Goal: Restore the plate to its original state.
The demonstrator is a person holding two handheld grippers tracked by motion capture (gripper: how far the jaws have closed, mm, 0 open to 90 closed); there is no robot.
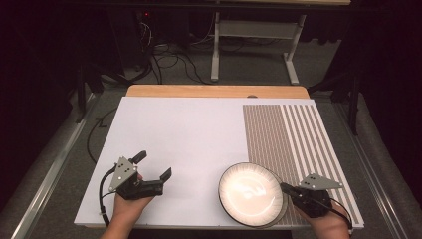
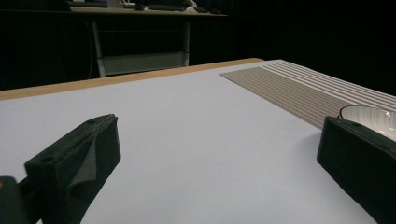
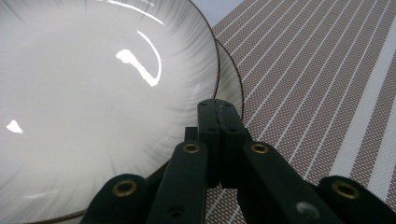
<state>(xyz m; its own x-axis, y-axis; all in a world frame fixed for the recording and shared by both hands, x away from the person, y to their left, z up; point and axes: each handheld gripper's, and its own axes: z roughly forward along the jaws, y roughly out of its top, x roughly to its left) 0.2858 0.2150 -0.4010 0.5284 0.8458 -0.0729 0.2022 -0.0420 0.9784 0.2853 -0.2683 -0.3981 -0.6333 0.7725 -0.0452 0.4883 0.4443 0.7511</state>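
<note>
Plates [image 1: 250, 193], two stacked by the look of it, are sat near the front edge of the white table [image 1: 189, 134], partly on the striped mat [image 1: 293, 134]. Their right rim gets pinched by the right gripper [image 1: 284, 188], jaws tight together. Left gripper [image 1: 154, 165] is held wide apart, nothing in it.

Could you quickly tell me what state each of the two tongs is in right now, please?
Left tongs: open, holding nothing, resting above the white table.
Right tongs: shut on the rim of the top plate, which sits on another plate.
</note>
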